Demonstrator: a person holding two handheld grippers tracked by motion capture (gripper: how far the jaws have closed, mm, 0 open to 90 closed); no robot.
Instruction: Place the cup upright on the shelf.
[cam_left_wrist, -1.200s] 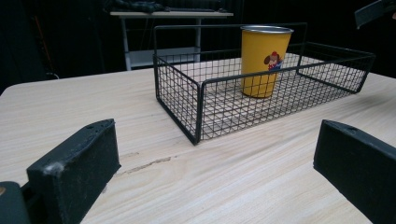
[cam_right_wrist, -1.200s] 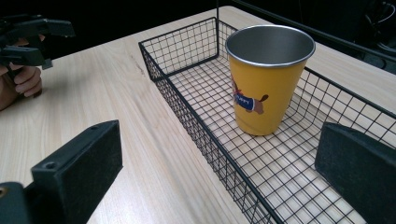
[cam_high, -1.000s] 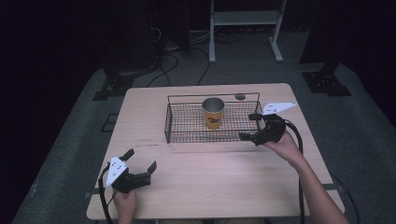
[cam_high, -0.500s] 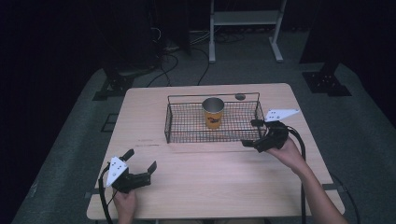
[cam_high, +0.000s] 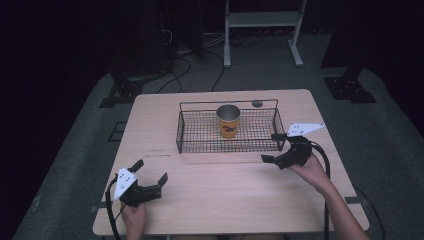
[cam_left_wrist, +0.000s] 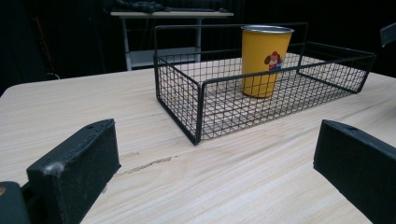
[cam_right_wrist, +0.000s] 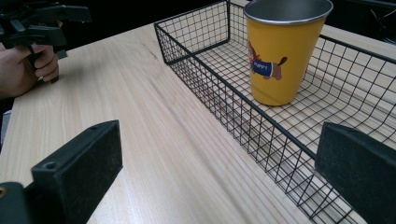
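Observation:
A yellow metal cup (cam_high: 228, 122) with a cartoon dog stands upright inside a black wire basket (cam_high: 227, 149) at the back middle of the wooden table. My right gripper (cam_high: 270, 147) hovers just off the basket's front right corner, open and holding nothing. In the right gripper view the cup (cam_right_wrist: 285, 56) rises beyond the basket wall (cam_right_wrist: 224, 93), and the jaws stand wide apart. My left gripper (cam_high: 150, 171) rests near the table's front left, open and holding nothing. The left gripper view looks across bare wood at the basket (cam_left_wrist: 201, 107) and the cup (cam_left_wrist: 264, 60).
A small dark round thing (cam_high: 257, 103) lies on the table just behind the basket. A white metal stand (cam_high: 262, 20) is on the floor beyond the table. The table (cam_high: 240, 200) has bare wood between the two grippers. The other hand and its gripper (cam_right_wrist: 42, 23) appear far off in the right gripper view.
My right gripper has drawn back from the basket's right side toward the front, down to its front right corner. The left gripper and the cup have stayed put.

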